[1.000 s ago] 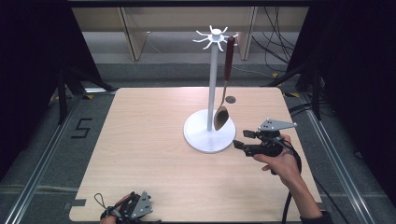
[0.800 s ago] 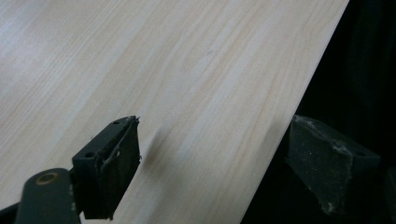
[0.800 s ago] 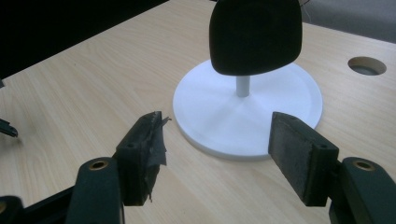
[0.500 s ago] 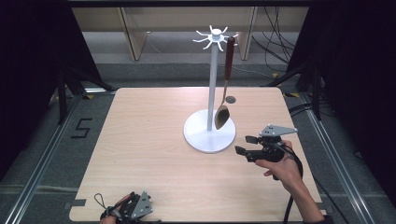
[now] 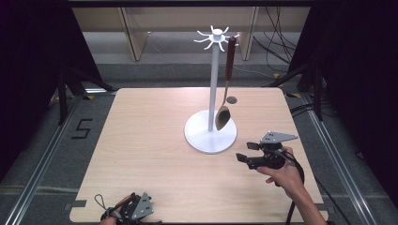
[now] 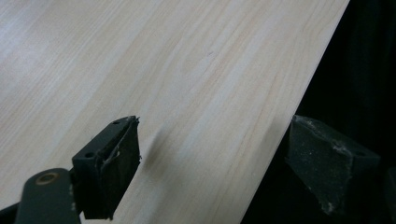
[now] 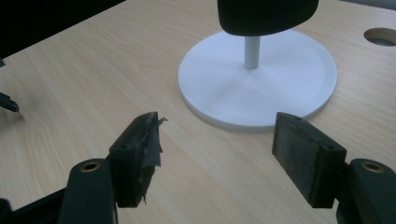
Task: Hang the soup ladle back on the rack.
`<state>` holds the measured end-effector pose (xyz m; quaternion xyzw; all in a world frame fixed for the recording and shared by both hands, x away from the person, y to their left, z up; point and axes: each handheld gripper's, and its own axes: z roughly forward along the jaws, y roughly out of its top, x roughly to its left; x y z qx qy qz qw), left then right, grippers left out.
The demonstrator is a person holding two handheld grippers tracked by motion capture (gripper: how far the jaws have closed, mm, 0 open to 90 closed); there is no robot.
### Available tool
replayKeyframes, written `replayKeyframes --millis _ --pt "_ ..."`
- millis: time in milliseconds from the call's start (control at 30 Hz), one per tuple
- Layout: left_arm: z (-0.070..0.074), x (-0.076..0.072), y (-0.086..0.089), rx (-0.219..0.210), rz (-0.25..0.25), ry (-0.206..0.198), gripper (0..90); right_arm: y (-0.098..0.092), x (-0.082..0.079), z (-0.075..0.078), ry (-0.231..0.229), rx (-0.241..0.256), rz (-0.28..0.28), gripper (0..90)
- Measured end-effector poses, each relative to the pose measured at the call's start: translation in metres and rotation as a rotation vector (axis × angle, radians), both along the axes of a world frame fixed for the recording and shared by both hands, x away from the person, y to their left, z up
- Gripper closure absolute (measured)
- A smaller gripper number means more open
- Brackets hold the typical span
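Note:
A white hook stand [image 5: 213,93] rises from a round base [image 5: 199,138] at the middle right of the wooden table [image 5: 141,140]. A wooden spoon [image 5: 224,112] with a dark red handle hangs from one of its top hooks, bowl down above the base. A hand holds my right gripper [image 5: 246,152] just right of the base, open and holding nothing. In the right gripper view its jaws [image 7: 217,140] stand wide apart facing the base [image 7: 280,93], with the spoon's bowl [image 7: 266,14] blurred above. My left gripper [image 5: 127,211] lies at the table's front edge, open [image 6: 219,149] over the edge.
A small round hole [image 5: 231,100] sits in the table behind the stand. Metal rails [image 5: 42,159] run along both sides of the table on the floor. Cables [image 5: 281,51] lie on the floor at the far right. Bare wood spreads across the left half.
My right gripper has drawn back from the stand's base toward the near edge, staying open. The left gripper and the hanging spoon have not moved.

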<state>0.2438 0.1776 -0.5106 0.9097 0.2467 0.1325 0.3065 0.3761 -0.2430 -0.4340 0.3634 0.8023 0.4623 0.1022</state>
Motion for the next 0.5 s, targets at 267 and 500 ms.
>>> replayKeyframes --millis 267,500 --pt "0.0001 0.0000 0.0001 0.002 0.000 -0.001 16.6 -0.0021 -0.0039 -0.0046 0.007 0.006 -0.004 31.7" --pt "0.0001 0.0005 0.0002 0.003 -0.005 -0.002 16.6 -0.0023 -0.0076 -0.0095 0.003 -0.011 0.018 30.9"
